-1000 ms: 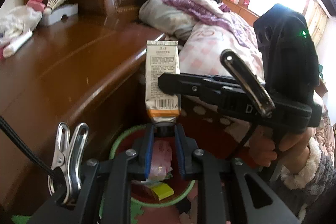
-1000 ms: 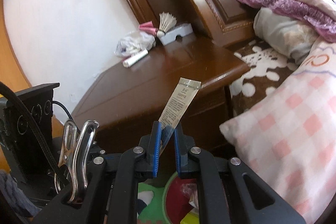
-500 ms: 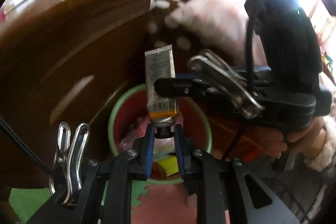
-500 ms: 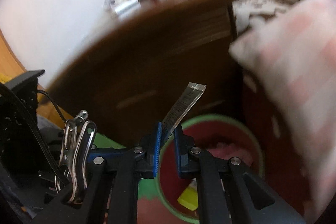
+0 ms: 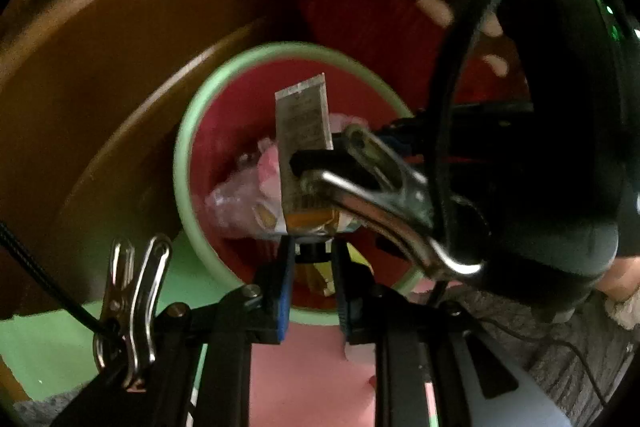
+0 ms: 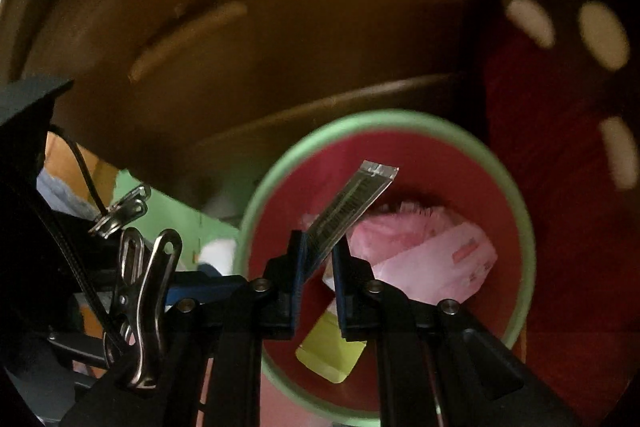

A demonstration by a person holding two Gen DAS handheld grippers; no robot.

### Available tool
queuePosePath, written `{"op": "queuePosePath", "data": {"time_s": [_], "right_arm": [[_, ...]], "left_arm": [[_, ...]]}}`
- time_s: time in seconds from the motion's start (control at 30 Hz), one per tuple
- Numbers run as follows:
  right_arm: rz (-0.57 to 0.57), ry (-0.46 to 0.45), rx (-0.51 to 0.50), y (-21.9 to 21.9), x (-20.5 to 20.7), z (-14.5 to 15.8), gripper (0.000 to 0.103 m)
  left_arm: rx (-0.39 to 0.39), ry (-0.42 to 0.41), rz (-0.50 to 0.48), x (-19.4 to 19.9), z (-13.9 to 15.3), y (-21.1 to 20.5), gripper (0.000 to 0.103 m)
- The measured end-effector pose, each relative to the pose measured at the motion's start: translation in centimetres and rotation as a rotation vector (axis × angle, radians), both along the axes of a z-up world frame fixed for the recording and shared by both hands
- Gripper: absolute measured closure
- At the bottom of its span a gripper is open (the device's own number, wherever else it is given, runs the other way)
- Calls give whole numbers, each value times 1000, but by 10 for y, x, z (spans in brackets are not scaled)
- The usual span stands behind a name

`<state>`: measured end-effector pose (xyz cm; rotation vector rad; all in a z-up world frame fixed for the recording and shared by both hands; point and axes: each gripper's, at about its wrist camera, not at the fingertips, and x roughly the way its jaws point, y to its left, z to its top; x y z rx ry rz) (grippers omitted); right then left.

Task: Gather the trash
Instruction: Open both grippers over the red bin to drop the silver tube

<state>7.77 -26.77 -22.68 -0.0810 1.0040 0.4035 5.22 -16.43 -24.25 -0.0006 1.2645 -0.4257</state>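
Tube point(image 5: 302, 131) stands up from my left claw point(image 5: 313, 259), whose pads clench its dark cap end. My right claw point(image 6: 318, 267) grasps the same tube point(image 6: 352, 205) across its flat body, reaching in from the right in the left view. Both hold it over the green-rimmed red bin point(image 6: 528, 247), above pink wrappers point(image 6: 432, 255) and a yellow packet point(image 6: 330, 353) inside.

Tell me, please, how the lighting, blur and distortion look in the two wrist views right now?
Left wrist view: dim, with strong fisheye bending; the cabinet is smeared, while the tube and bin read fairly sharp. Right wrist view: darker still, the cabinet and bin rim motion-blurred, but the tube stays legible.
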Motion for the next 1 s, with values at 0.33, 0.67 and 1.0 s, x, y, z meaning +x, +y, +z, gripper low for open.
{"op": "queuePosePath", "data": {"time_s": [0.33, 0.67, 1.0], "right_arm": [[-32, 106, -20, -4, 12, -39, 88], [-103, 209, 19, -22, 27, -62, 88], [-69, 133, -150, -10, 23, -63, 55]], "left_arm": [[27, 60, -1, 10, -25, -12, 87], [79, 107, 48, 17, -38, -16, 85], [63, 130, 73, 18, -37, -9, 55]]}}
